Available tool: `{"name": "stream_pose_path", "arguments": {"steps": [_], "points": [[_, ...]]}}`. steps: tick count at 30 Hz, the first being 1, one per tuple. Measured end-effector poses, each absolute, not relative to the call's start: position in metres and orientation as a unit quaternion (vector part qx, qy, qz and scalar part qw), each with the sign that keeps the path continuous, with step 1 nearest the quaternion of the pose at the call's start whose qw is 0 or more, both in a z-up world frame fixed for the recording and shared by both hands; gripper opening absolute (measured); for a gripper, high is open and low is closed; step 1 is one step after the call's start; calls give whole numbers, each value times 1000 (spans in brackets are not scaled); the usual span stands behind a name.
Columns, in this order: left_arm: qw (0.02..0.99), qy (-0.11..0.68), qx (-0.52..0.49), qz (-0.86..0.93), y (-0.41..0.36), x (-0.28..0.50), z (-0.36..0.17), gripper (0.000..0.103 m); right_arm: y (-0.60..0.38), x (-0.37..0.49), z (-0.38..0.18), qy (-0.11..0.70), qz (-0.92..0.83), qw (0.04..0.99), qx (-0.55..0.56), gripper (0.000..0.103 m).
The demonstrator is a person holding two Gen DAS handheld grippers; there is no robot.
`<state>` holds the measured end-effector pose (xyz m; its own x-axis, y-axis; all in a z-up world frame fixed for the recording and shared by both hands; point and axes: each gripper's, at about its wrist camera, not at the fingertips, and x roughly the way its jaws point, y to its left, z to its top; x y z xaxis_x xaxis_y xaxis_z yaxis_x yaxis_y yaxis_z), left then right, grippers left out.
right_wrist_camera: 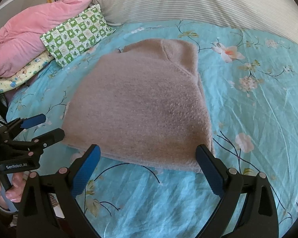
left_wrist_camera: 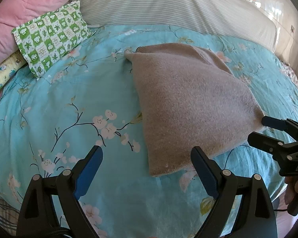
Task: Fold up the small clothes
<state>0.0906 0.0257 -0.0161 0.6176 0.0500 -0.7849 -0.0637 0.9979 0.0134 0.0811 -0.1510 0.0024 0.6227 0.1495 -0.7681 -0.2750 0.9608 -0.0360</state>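
Two grippers, left gripper (left_wrist_camera: 147, 154) and right gripper (right_wrist_camera: 148, 153), hover with jaws spread, empty, at the near edge of a folded beige sweater (right_wrist_camera: 141, 107) lying mid-bed on the floral bedspread (left_wrist_camera: 59, 103).

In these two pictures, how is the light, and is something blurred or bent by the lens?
Left wrist view: daylight, sharp; glare on the glossy wall; straight edges bow toward the dark rim. Right wrist view: same daylight, the beige sweater clear, the striped cushion at the top slightly smeared, same fisheye bending.
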Motion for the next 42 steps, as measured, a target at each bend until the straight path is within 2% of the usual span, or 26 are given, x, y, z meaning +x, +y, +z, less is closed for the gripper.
{"name": "stream_pose_path", "arguments": {"steps": [42], "points": [[900,434,-8,35,22,90,-12,91,-155,83,6,419,118,897,-74,97]]}}
